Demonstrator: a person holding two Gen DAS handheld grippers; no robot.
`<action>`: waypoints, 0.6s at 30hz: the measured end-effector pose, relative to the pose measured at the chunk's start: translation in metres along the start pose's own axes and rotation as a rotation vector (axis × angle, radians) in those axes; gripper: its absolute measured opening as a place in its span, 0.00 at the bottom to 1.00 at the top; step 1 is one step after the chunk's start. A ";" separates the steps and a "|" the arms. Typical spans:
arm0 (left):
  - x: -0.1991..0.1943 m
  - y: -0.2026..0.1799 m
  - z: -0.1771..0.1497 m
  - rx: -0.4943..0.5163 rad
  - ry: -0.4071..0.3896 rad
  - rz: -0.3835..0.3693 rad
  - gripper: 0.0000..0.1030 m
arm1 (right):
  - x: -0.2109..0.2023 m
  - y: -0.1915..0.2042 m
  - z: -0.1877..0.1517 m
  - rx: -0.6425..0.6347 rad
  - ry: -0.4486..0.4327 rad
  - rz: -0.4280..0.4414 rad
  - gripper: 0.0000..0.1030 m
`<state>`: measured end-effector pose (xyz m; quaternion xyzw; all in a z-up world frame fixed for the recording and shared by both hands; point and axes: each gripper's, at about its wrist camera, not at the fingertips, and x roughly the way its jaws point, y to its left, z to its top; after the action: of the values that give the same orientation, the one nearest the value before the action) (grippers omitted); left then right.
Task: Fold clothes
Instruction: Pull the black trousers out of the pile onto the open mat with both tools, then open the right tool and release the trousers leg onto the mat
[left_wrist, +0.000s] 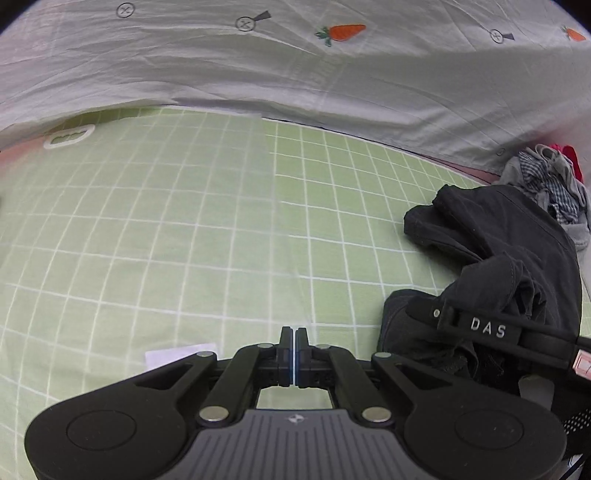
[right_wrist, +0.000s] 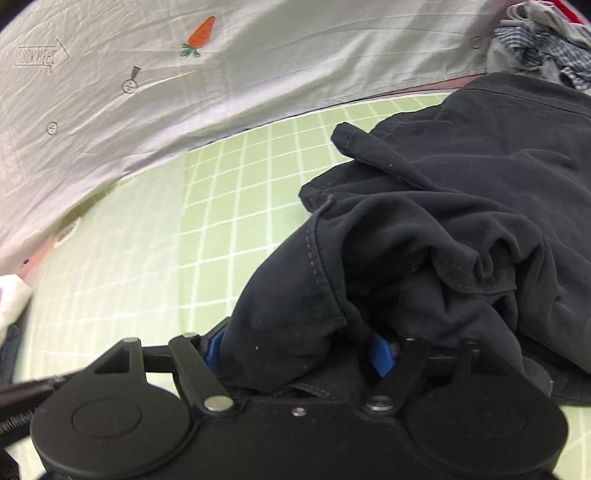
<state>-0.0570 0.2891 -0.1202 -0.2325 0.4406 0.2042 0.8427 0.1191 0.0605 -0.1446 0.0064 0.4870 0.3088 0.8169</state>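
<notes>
Black garment (right_wrist: 461, 206): lying crumpled on the green checked sheet (left_wrist: 184, 229), filling the right of the right wrist view.
Right gripper (right_wrist: 299, 350): jaws standing apart around a bunched fold of the garment.
Left gripper (left_wrist: 294, 341): jaws pressing together, holding nothing, hovering over bare sheet at lower centre.
Clothes pile (left_wrist: 554, 184): sitting at the far right edge.
White carrot-print cover (left_wrist: 295, 74): lying across the top.

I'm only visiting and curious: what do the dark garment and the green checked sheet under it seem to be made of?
The dark garment looks like soft, matte woven cotton, perhaps twill: it slumps in limp folds, with stitched hems. The green checked sheet looks like thin, smooth cotton or a blend, lying flat with faint creases. Neither is certain from looks alone.
</notes>
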 end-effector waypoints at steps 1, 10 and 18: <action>-0.002 0.004 0.000 -0.017 0.000 0.004 0.00 | 0.001 0.003 0.003 0.021 0.005 0.024 0.75; -0.015 -0.019 -0.006 -0.039 -0.039 0.020 0.02 | -0.064 -0.030 -0.014 0.165 0.041 0.149 0.82; -0.016 -0.071 -0.028 -0.023 -0.034 0.039 0.24 | -0.131 -0.073 -0.034 0.112 -0.058 0.099 0.89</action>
<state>-0.0445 0.2132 -0.1053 -0.2299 0.4282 0.2298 0.8432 0.0844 -0.0750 -0.0816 0.0851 0.4789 0.3209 0.8127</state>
